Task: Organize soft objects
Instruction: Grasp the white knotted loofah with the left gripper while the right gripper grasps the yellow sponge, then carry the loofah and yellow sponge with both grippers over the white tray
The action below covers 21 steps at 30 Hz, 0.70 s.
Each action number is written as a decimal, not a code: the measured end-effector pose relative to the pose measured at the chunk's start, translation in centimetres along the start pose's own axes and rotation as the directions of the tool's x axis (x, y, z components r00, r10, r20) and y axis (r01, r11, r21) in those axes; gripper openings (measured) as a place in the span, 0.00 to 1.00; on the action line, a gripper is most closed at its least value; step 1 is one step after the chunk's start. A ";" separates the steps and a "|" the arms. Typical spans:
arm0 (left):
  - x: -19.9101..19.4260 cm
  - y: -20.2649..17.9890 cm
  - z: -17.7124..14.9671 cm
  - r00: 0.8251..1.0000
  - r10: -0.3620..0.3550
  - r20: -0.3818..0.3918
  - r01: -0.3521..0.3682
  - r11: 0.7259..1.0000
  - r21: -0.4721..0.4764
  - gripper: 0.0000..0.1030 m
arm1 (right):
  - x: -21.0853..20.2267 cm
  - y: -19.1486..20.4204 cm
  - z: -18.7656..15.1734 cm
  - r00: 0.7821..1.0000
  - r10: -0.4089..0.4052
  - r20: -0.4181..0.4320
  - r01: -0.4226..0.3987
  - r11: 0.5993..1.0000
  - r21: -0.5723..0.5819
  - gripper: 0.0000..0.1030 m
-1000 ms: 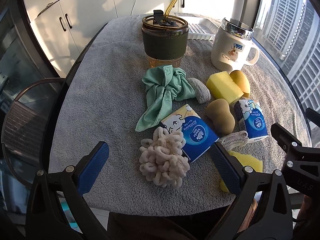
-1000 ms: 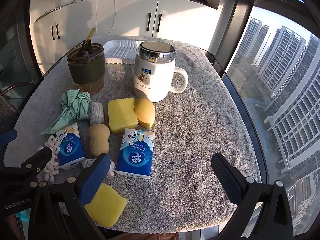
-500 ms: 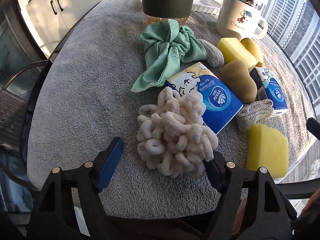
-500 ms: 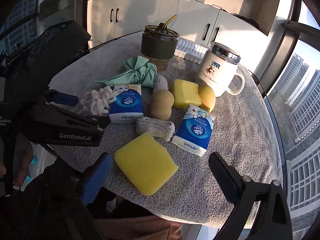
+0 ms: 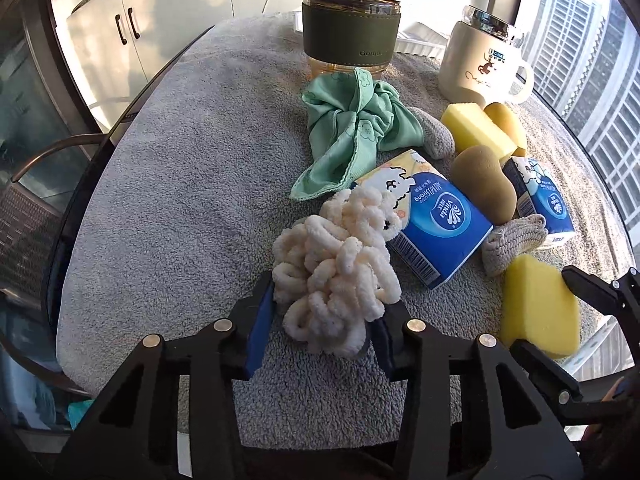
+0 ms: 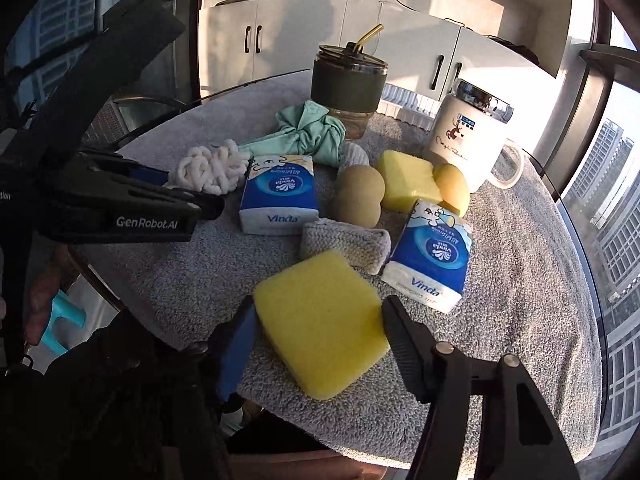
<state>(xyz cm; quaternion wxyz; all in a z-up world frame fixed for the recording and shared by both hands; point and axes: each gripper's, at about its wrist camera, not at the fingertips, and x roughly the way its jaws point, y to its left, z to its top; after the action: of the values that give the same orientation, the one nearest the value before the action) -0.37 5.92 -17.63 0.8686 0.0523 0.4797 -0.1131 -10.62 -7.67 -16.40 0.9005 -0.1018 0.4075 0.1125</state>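
A cream looped chenille cloth (image 5: 340, 272) lies near the front edge of the grey towel-covered table (image 5: 180, 200). My left gripper (image 5: 322, 328) straddles it, and its jaws are closing, with both blue pads (image 5: 260, 320) against the cloth. To the right lies a yellow sponge (image 6: 320, 320). My right gripper (image 6: 320, 340) is closing on it, and its fingers touch both sides. In the right wrist view the left gripper (image 6: 188, 204) sits beside the cloth (image 6: 208, 168).
Behind lie two blue tissue packs (image 5: 432, 224) (image 6: 432, 260), a green knotted cloth (image 5: 352, 128), a brown sponge (image 5: 484, 184), grey knitted pads (image 6: 344, 240), another yellow sponge (image 6: 408, 184), a dark tumbler (image 5: 348, 36) and a white mug (image 6: 468, 140). The table's front edge is close.
Both grippers came down and forward and their jaws narrowed. The left went from wide open to gripping the cream cloth; the right swung over and closed around the near yellow sponge.
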 end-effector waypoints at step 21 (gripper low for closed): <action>-2.4 0.8 -0.1 0.998 0.000 0.058 0.001 1.000 -0.014 0.30 | -1.4 -1.3 -0.8 0.997 0.028 0.068 -0.029 1.000 0.010 0.58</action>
<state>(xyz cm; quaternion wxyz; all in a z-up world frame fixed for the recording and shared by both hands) -1.44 7.10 -15.65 0.8823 0.0428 0.4552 -0.1115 -11.73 -9.32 -15.72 0.9127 -0.0870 0.3786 0.1266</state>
